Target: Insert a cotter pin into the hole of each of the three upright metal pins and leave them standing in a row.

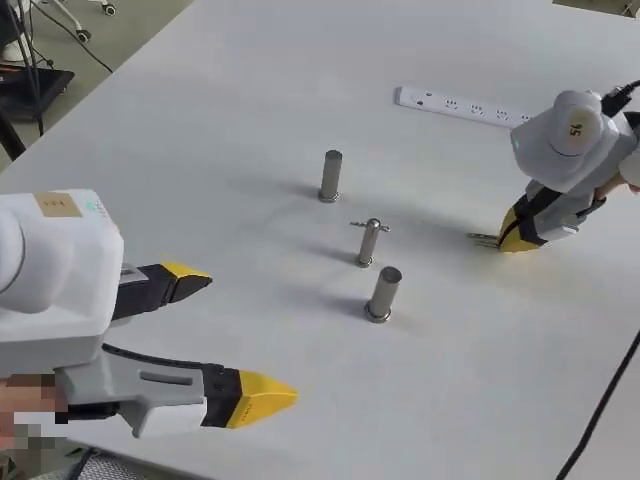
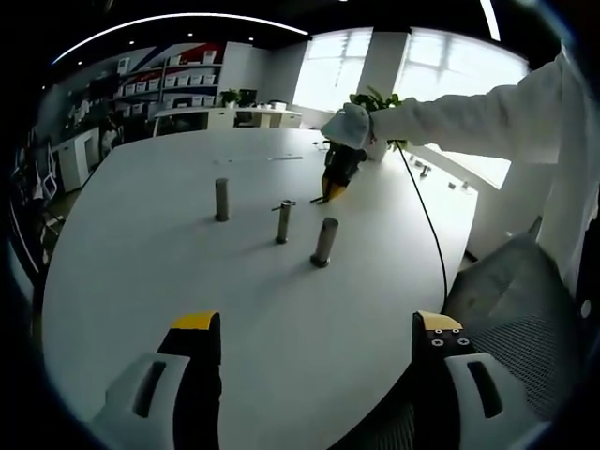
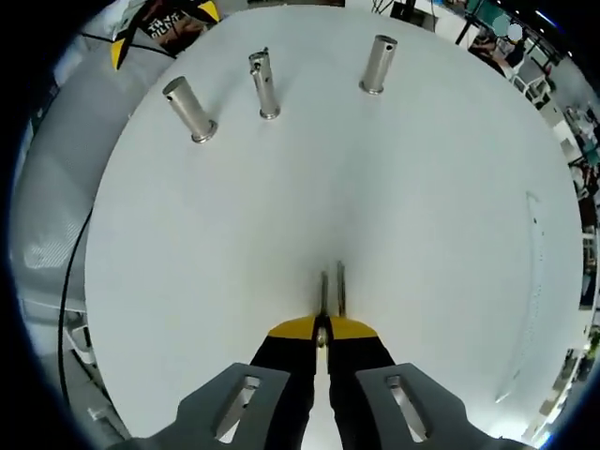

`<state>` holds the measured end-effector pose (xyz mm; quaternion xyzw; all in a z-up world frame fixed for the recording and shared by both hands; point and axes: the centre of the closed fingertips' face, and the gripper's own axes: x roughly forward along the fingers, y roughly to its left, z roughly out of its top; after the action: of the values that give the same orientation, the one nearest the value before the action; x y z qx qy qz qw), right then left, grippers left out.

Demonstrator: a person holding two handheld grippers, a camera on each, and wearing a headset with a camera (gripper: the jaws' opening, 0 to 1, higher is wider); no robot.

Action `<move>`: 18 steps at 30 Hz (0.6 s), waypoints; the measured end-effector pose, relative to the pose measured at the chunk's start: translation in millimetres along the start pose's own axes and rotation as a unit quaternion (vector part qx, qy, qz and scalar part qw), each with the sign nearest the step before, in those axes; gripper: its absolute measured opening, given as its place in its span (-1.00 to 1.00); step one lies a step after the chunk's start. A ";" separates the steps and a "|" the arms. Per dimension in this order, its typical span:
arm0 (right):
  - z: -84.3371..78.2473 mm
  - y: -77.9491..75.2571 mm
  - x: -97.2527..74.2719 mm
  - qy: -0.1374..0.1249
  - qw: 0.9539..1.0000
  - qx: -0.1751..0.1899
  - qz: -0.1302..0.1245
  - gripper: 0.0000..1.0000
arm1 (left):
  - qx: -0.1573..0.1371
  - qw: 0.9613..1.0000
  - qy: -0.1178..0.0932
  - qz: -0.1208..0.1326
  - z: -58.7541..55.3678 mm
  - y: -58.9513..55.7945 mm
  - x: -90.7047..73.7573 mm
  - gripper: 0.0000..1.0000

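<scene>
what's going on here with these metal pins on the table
A person works two handheld grippers at a white table. Of three upright metal pins, the middle pin has a cotter pin through its top; the far pin and near pin are bare. The right gripper is down at the tabletop, shut on a loose cotter pin. The left gripper hangs open, holding nothing.

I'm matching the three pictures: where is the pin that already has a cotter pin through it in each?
Head view: pin with the cotter pin, centre, middle of the row.
Left gripper view: upper centre.
Right gripper view: top, left of centre.
Shared landmark: the thick pin beside it.
</scene>
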<state>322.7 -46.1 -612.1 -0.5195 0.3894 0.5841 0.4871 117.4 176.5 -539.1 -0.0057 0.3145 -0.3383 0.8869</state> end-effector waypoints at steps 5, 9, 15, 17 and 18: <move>0.5 0.1 1.7 0.036 0.999 -0.027 0.001 -1.00 | 0.001 1.000 0.003 -0.003 -1.5 2.3 -0.4 0.65; 0.4 1.3 1.0 0.043 0.999 -0.018 -0.002 -1.00 | 0.001 1.000 0.006 -0.006 -4.2 1.7 0.8 0.64; 1.0 2.3 1.8 0.066 0.996 -0.053 -0.027 -1.00 | -0.005 1.000 0.008 -0.019 -8.1 -4.4 3.5 0.68; -1.3 -1.7 2.4 0.062 0.997 -0.038 -0.034 -1.00 | -0.002 1.000 0.002 -0.024 -5.3 -8.1 4.2 0.74; -2.3 -1.2 1.9 0.059 0.997 -0.037 -0.034 -1.00 | -0.001 1.000 0.000 -0.026 -3.3 -9.9 4.3 0.77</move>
<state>324.4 -47.7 -614.3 -0.5834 0.3778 0.5495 0.4636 112.1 167.0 -542.0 -0.0146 0.3147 -0.3612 0.8776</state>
